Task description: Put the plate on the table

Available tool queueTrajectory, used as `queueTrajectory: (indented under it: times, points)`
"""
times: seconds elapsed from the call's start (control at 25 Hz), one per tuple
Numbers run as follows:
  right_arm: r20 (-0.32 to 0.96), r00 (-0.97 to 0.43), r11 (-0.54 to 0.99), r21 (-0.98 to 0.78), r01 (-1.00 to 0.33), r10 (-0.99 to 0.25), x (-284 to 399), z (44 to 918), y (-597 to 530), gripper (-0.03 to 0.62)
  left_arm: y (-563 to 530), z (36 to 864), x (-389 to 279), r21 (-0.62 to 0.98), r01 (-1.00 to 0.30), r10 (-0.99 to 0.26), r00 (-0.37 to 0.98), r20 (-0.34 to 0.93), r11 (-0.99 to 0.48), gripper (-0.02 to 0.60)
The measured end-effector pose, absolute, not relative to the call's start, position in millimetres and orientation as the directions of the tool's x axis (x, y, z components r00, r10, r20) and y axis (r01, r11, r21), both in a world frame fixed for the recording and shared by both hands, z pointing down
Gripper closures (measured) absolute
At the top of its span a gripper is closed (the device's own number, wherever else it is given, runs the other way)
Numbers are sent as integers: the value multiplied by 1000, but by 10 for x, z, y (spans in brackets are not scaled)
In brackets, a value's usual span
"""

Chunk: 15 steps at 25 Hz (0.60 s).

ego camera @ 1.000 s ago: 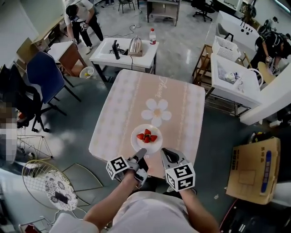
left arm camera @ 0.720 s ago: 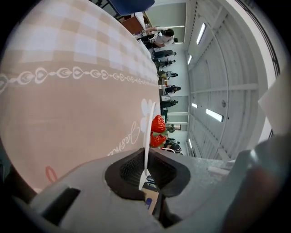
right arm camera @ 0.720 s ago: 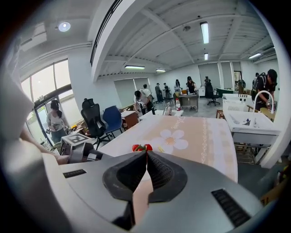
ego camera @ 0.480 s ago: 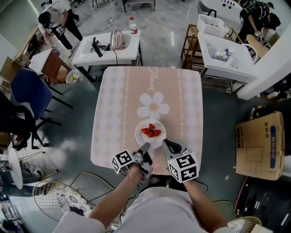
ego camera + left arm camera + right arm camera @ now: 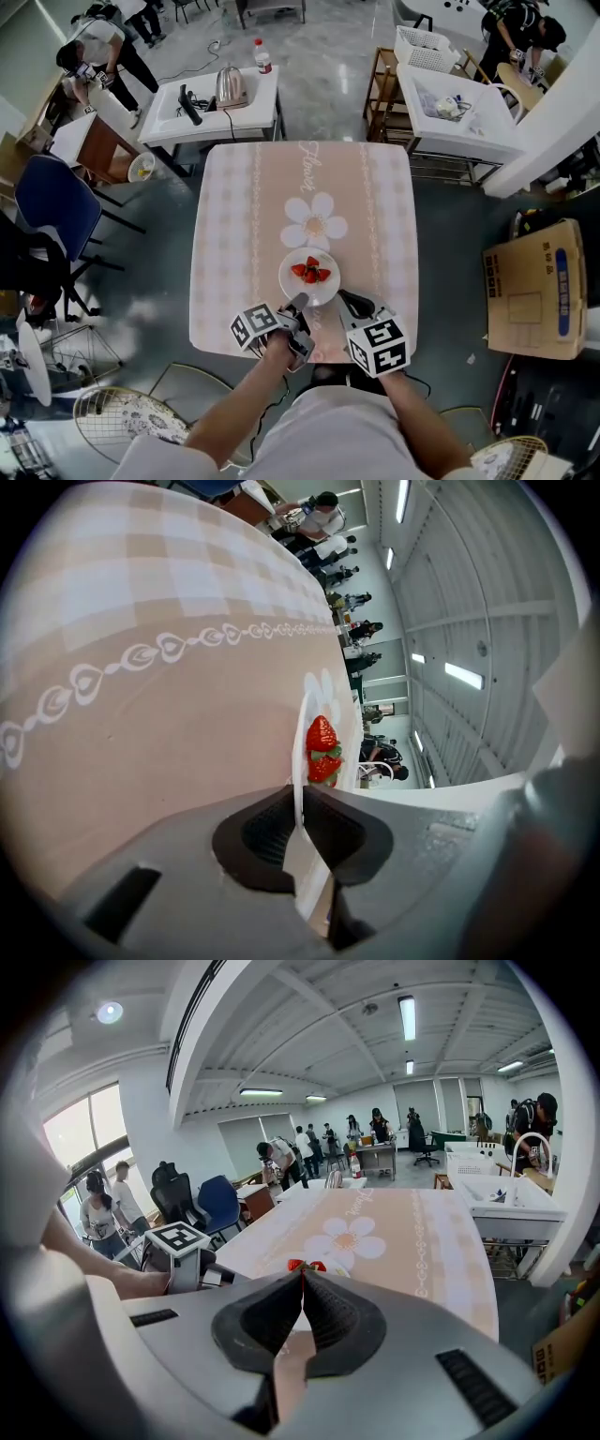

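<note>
A white plate (image 5: 323,286) with red strawberries (image 5: 309,271) rests on the pink flower-print table (image 5: 244,206), near its front edge. My left gripper (image 5: 297,302) is at the plate's near rim. In the left gripper view the thin rim (image 5: 305,733) runs between the jaws of the left gripper (image 5: 300,794), and the strawberries (image 5: 322,735) lie beyond them. These jaws are opening, with the tips still against the rim. My right gripper (image 5: 349,300) hangs just right of the plate, apart from it. In its own view the right gripper (image 5: 302,1274) is shut and empty.
Behind the table stands a white desk with a kettle (image 5: 228,86) and a bottle (image 5: 262,54). A blue chair (image 5: 47,202) is at the left and a cardboard box (image 5: 530,286) at the right. A white bench (image 5: 450,103) and several people are at the back.
The head camera has shifted, so the table sits further left in view. The plate stays on the table with the left gripper at its near rim. The right gripper keeps its place beside it.
</note>
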State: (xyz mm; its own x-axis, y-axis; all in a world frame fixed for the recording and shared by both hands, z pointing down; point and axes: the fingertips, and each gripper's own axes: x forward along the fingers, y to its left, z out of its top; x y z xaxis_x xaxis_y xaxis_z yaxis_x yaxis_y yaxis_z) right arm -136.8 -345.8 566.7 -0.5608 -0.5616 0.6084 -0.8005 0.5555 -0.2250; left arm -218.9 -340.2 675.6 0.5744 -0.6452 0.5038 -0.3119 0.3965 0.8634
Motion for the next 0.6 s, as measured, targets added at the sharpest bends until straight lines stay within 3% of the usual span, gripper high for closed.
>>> queueTrajectory:
  times: [0.32, 0.6]
  points:
    - [611, -557, 551, -226, -804, -562, -1316, 5640, -3404, 588, -3355, 6776, -2206, 810, -442, -593, 553, 585, 386, 547]
    - [608, -562, 556, -226, -800, -561, -1309, 5644, -3363, 589, -3338, 6842, -2224, 733, -563, -536, 510, 672, 383, 482]
